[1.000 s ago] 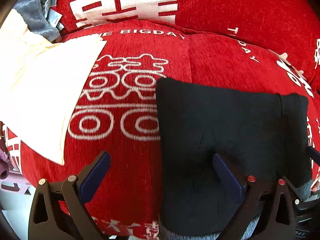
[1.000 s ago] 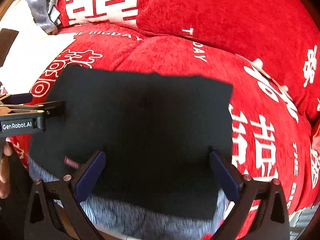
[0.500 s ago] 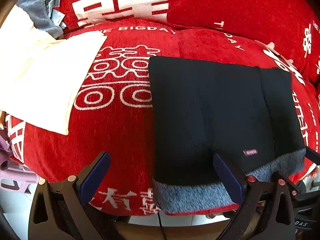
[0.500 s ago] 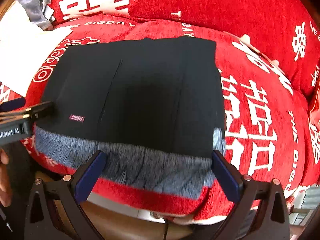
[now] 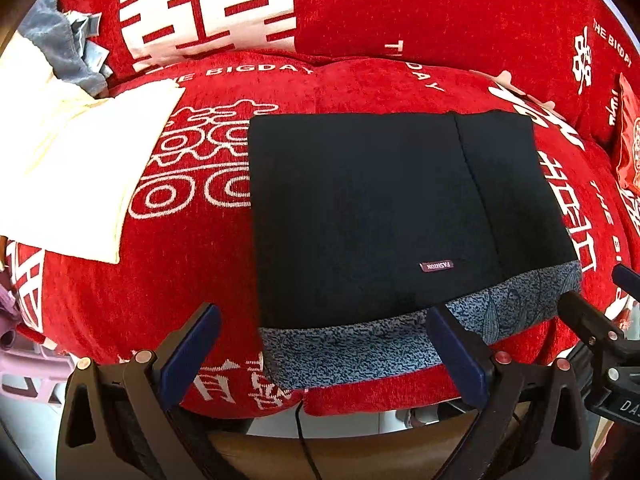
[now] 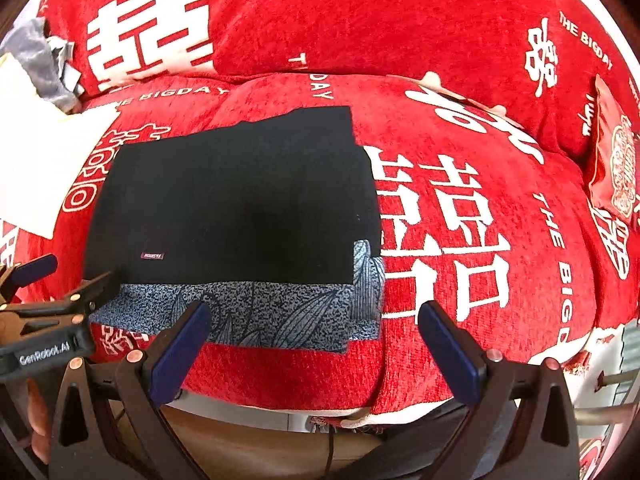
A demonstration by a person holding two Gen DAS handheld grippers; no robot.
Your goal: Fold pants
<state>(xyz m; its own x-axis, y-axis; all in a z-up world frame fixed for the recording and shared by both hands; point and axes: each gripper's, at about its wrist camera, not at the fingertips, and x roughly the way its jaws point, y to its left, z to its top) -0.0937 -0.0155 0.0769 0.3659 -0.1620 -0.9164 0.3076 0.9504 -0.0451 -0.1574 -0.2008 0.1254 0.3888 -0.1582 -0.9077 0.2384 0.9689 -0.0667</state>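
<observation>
The black pants [image 5: 372,216] lie folded into a flat rectangle on the red sofa seat, their blue-grey fleece lining [image 5: 400,340] showing along the near edge. A small label [image 5: 437,266] sits near that edge. The pants also show in the right wrist view [image 6: 236,204]. My left gripper [image 5: 324,340] is open and empty, held off the sofa's front edge before the pants. My right gripper [image 6: 314,336] is open and empty, before the pants' right near corner. The left gripper also shows in the right wrist view [image 6: 44,280].
A folded cream garment [image 5: 72,176] lies on the seat to the left, with a grey cloth [image 5: 64,48] behind it. Red back cushions [image 5: 360,8] stand behind. A red packet [image 6: 612,168] lies at the far right. A cable [image 5: 304,440] hangs below the sofa's front edge.
Both grippers have pulled back and away from the pants towards the sofa's front edge. The whole folded rectangle and its fleece edge now show.
</observation>
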